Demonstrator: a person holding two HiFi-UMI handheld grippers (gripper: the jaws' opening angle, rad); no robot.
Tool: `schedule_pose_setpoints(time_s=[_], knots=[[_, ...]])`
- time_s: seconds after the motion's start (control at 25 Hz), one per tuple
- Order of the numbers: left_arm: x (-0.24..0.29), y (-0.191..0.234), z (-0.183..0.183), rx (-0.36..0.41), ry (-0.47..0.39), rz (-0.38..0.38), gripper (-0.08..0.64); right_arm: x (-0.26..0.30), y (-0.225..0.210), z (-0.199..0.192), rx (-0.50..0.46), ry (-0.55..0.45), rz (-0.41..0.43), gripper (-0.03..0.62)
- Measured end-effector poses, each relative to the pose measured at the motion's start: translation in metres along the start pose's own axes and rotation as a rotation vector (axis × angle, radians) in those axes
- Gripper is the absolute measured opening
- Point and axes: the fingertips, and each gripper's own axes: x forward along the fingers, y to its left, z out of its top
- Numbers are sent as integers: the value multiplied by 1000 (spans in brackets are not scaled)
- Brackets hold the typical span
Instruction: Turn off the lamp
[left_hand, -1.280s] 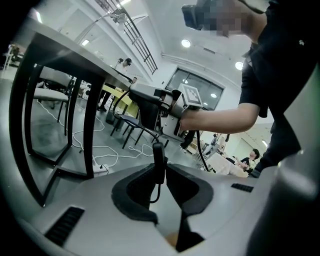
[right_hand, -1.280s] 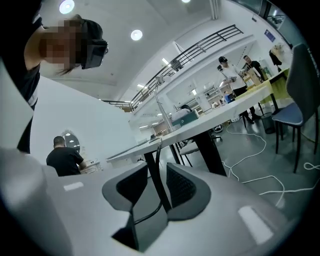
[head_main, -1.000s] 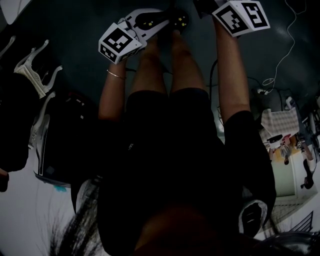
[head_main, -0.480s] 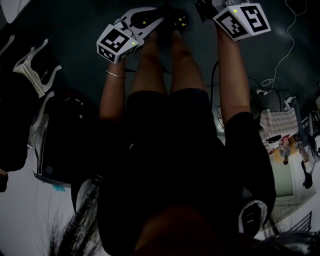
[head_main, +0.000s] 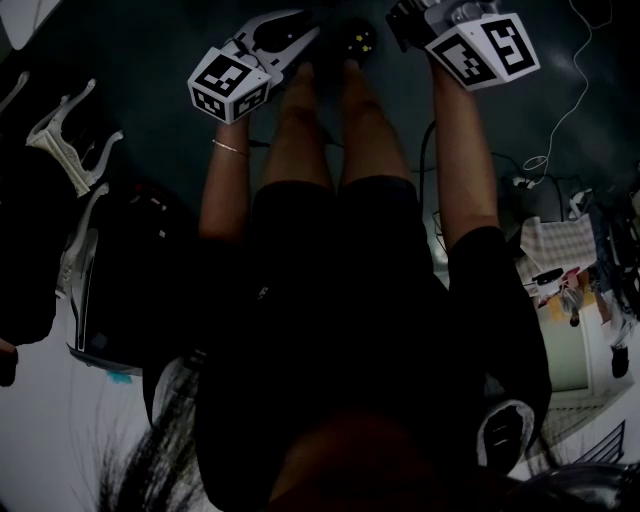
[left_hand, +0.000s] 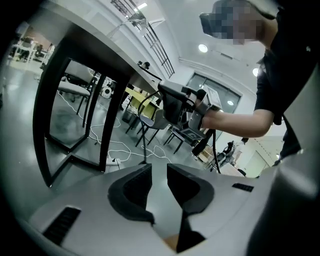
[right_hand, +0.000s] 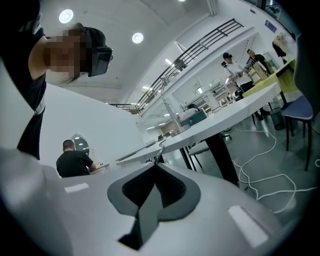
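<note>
No lamp can be made out for certain in any view; the head view is very dark. In it my left gripper (head_main: 303, 36) is held out over my knees at the top, and my right gripper (head_main: 408, 20) is beside it to the right. In the left gripper view the left gripper (left_hand: 159, 171) has its jaws apart and opening, with only floor showing between them; the right gripper (left_hand: 181, 106) shows beyond, held in a hand. In the right gripper view the right gripper (right_hand: 156, 166) has its pads closed together. A thin dark curl (right_hand: 159, 154) shows just past the tips; whether it is pinched I cannot tell.
A black-legged table (left_hand: 74, 95) stands left of the left gripper, with chairs (left_hand: 150, 121) and white cables (left_hand: 117, 148) on the floor behind. A long white table (right_hand: 227, 119) runs ahead of the right gripper. A person in black (right_hand: 73, 163) sits at the far left.
In the head view my left gripper has drifted a little up and left and rolled slightly. The right gripper has hardly moved.
</note>
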Motion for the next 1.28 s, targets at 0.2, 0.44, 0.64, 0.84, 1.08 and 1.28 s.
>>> schedule_pose_setpoints(time_s=[0.2, 0.44, 0.64, 0.84, 1.08, 1.28], knots=[[-8, 3, 6, 3, -36, 20, 80, 0, 1, -18, -6, 47, -5, 14], [-12, 4, 13, 4, -72, 28, 77, 2, -2, -24, 24, 50, -5, 14], [-15, -4, 20, 35, -102, 17, 6, 0, 0, -31, 27, 66, -5, 14], [-16, -10, 28, 42, -112, -9, 6, 2, -1, -39, 31, 81, -11, 14], [-19, -9, 34, 52, -122, -4, 6, 7, -4, -51, 33, 96, -14, 14], [-24, -7, 42, 62, -165, 6, 6, 10, -4, -55, 21, 93, -21, 15]])
